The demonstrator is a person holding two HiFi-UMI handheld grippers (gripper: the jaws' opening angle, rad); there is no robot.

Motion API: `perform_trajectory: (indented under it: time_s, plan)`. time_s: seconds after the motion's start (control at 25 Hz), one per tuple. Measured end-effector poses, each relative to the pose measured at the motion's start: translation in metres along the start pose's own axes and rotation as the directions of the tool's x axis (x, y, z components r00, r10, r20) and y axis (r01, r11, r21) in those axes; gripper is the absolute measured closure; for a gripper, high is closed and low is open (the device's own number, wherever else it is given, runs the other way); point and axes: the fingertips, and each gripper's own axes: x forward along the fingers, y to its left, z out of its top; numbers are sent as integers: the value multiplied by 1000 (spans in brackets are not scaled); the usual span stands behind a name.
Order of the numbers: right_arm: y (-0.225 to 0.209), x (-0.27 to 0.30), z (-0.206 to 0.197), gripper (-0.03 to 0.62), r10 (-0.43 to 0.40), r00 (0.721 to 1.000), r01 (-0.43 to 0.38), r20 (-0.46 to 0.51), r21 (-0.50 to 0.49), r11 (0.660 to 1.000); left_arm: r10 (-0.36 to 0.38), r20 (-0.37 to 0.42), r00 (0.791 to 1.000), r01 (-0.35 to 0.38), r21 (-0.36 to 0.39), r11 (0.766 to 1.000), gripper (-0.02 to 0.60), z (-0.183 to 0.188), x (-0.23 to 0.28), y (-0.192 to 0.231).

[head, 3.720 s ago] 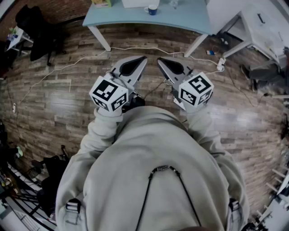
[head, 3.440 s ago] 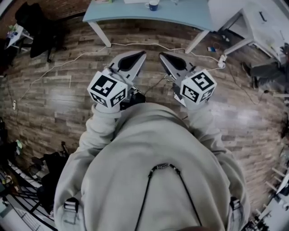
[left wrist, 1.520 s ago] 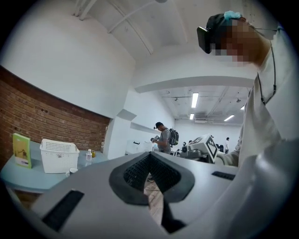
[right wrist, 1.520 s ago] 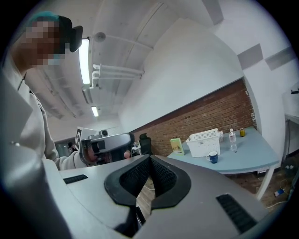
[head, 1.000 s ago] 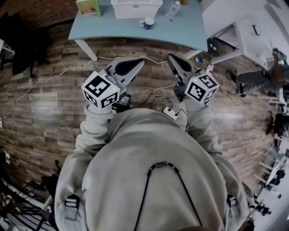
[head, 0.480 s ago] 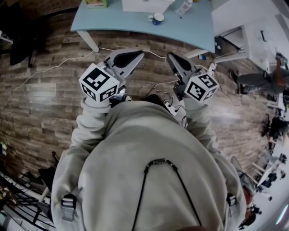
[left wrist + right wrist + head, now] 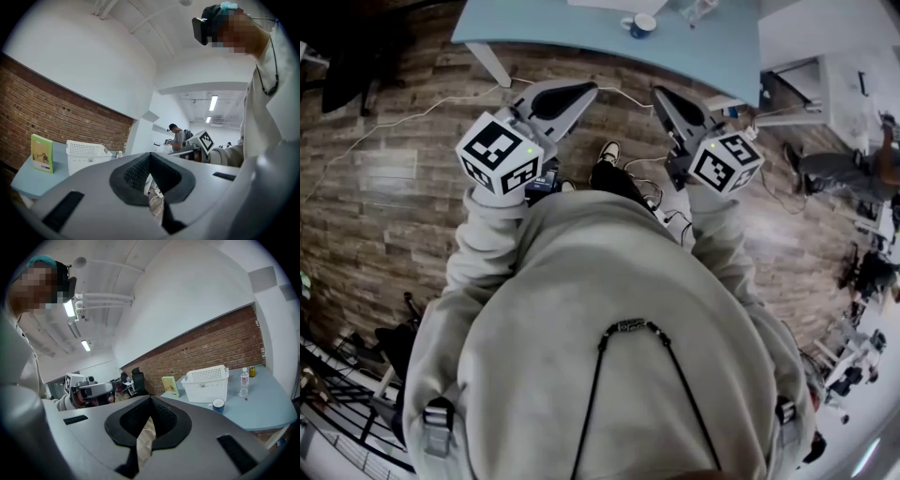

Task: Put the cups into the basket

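Cup: one blue mug, white inside, upright on the bench. It is outside the basket. In the right gripper view it stands just in front of the basket's right corner, apart from it, with a clear bottle near on its other side.
Basket: white, perforated walls, upright on the bench. Its inside is hidden from both gripper views.
Bench: light blue top on white legs, set against a brick wall. It lies ahead of both tongs, well apart from them.
Left tongs: jaws together, dark pads meeting at the tip, nothing gripped. Held about level, pointing toward the bench.
Right tongs: jaws together, nothing between the pads. Tipped slightly down, pointing toward the bench beside the left one.
Spacing of tongs: side by side in front of the person's chest, tips near each other but not touching.
Other items on bench: green box standing upright left of the basket.
Floor: wood planks. One shoe shows between the two tongs.
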Motion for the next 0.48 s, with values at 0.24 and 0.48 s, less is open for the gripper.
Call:
perform_trajectory:
  time_s: [0.24, 0.48]
  plan:
    - [-34, 17, 26, 582, 34, 999, -34, 15, 0, 999, 21, -3, 1000, -21, 12, 1000, 584, 14, 34, 25]
    - [-65, 27, 38, 582, 67, 998, -67, 19, 17, 998, -25, -38, 999, 26, 33, 999, 584, 21, 83, 29]
